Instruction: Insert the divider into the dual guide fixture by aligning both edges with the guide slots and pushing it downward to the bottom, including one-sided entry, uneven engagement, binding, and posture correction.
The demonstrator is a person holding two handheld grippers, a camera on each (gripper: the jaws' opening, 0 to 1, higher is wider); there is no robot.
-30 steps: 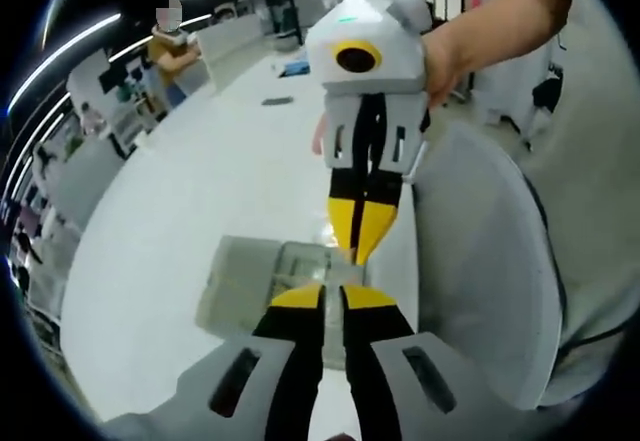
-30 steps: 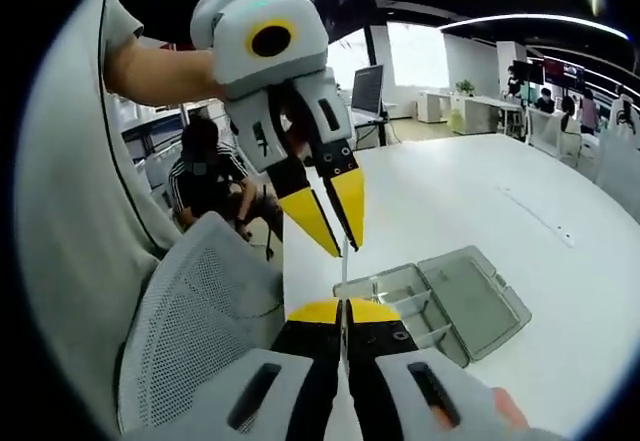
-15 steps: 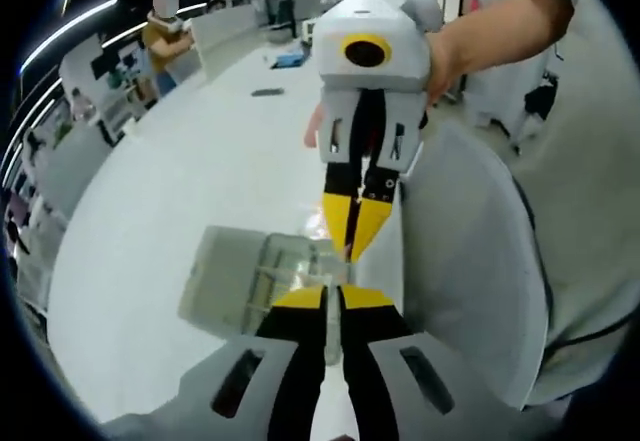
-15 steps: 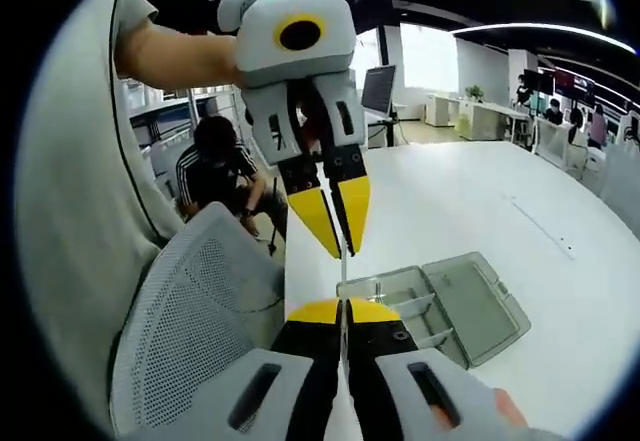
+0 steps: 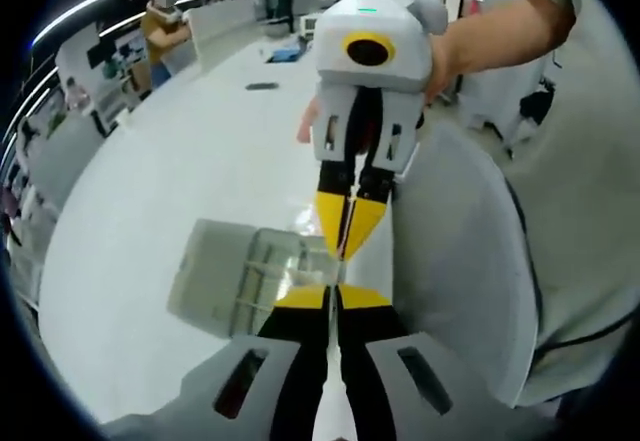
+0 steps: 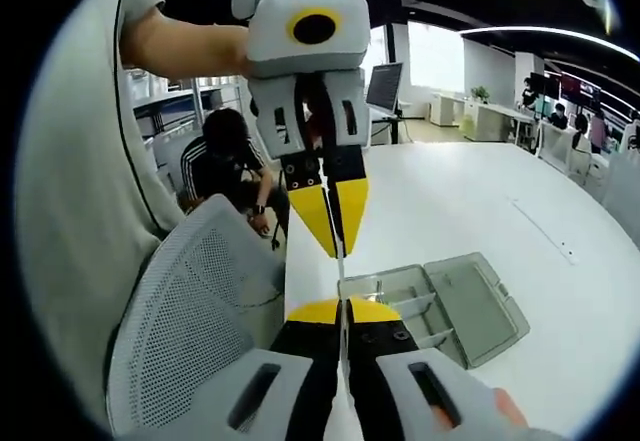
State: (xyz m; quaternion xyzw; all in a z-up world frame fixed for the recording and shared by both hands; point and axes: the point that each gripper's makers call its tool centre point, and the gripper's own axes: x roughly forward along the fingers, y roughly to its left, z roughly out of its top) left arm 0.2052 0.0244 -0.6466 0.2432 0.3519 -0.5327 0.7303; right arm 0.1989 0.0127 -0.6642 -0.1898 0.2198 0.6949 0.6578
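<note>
Both pairs of jaws are pinching the thin clear divider point(image 6: 342, 257) edge-on, the left gripper point(image 5: 333, 297) and right gripper point(image 6: 343, 310) gripping opposite ends above the open clear fixture point(image 6: 440, 303) on the white table point(image 5: 200, 171). Lowering it level should be helping both edges meet their slots together. Since a second ago, the grippers are drawing closer, more squarely facing.

Open office w/ white table point(image 6: 470, 211), mesh chair point(image 6: 190, 321).

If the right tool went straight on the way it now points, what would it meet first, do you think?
Most likely the left tool, whose tips face it closely across the thin divider both seem to pinch; depth is unclear.
</note>
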